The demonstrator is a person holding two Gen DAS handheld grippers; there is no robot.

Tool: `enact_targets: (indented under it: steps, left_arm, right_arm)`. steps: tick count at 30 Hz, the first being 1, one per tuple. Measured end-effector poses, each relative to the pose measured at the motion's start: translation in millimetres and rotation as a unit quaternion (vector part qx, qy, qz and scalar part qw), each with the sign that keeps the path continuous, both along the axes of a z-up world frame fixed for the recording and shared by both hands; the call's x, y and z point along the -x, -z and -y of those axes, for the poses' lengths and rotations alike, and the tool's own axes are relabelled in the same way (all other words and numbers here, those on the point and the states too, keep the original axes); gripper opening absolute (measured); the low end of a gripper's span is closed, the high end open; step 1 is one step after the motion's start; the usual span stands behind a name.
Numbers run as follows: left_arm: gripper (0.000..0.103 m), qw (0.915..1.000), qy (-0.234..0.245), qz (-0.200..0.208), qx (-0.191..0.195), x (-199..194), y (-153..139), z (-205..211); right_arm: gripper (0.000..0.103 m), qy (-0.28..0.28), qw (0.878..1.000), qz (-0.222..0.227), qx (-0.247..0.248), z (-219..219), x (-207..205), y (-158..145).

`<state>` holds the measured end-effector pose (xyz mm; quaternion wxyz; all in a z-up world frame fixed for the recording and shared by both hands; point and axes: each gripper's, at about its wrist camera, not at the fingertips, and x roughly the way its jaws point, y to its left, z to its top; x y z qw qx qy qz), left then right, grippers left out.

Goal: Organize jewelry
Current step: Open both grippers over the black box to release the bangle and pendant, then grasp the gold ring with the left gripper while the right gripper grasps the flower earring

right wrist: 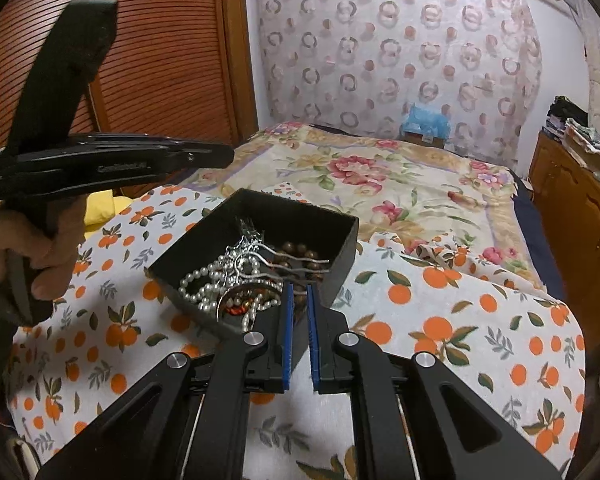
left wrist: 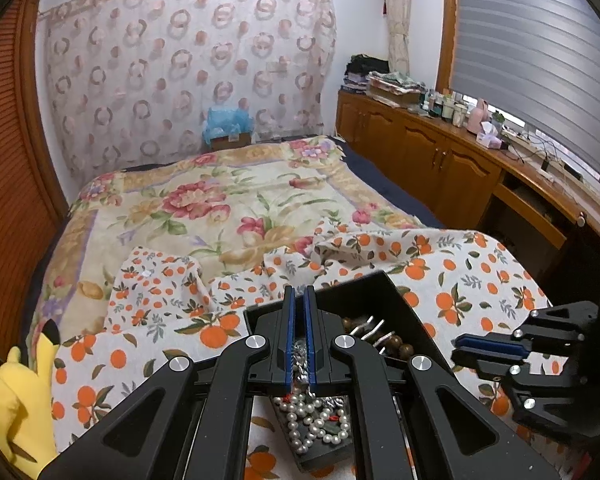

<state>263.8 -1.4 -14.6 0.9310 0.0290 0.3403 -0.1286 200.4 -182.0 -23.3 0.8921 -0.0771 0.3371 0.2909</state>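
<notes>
On the orange-print cloth (right wrist: 480,320), a black box (right wrist: 342,248) holds tangled pearls (right wrist: 204,286), wooden beads and silver hairpins. The left gripper (left wrist: 299,300) pinches a silver chain (left wrist: 299,354); the right gripper (right wrist: 299,292), nearly closed, grips nothing. Untangling likely comes next, slowly.

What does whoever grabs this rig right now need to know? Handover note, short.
Left gripper: fingers nearly together over the black box, with a silver chain between them. The grip itself is hard to confirm.
Right gripper: fingers close together at the box's near wall, nothing visibly between them.
Things: the box sits on the orange-print cloth on the bed. Inside are a pearl necklace, brown wooden beads and a silver hair comb, all tangled together.
Done: jewelry gathered in the box.
Left: probably untangling the chain and sorting the pieces.
</notes>
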Motion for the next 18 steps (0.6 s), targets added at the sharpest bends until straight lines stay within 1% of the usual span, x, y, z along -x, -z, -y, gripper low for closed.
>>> enact_targets:
  steps: [2,4,6,8,10,12,13,14,15,16,18]
  left_arm:
    - [0.004,1.0000,0.000,-0.001,-0.002,3,2,1]
    - [0.006,1.0000,0.001,-0.001,-0.004,7,2,3]
    - [0.017,1.0000,0.002,0.002,-0.007,13,3,4]
    - [0.022,0.9999,0.004,0.007,-0.011,20,3,6]
    - [0.024,0.9999,0.008,0.008,-0.009,30,3,8]
    - [0.033,0.9999,0.014,0.009,-0.005,39,3,10]
    - [0.035,0.9998,0.017,0.011,-0.004,44,3,11]
    - [0.040,0.9997,0.019,0.014,-0.004,50,3,12]
    - [0.044,0.9997,0.020,0.017,-0.006,55,3,13]
    - [0.046,0.9995,0.023,0.019,-0.005,62,4,14]
    - [0.054,0.9994,0.027,0.019,-0.009,76,9,16]
  right_arm:
    - [0.014,0.000,1.000,0.002,0.000,3,6,-1]
    - [0.014,0.000,1.000,0.003,0.002,6,12,-2]
    - [0.014,-0.002,1.000,0.002,0.002,9,21,-1]
    - [0.014,-0.004,1.000,-0.001,0.003,12,29,1]
    - [0.014,-0.006,1.000,-0.006,0.005,14,34,3]
    - [0.015,-0.010,1.000,-0.012,0.008,17,44,8]
    - [0.016,-0.012,1.000,-0.015,0.010,18,48,11]
    - [0.018,-0.013,1.000,-0.018,0.014,19,54,14]
    - [0.024,-0.015,1.000,-0.021,0.014,21,60,17]
    - [0.028,-0.021,0.999,-0.025,0.011,23,66,19]
    - [0.029,-0.031,0.999,-0.027,0.009,24,77,23]
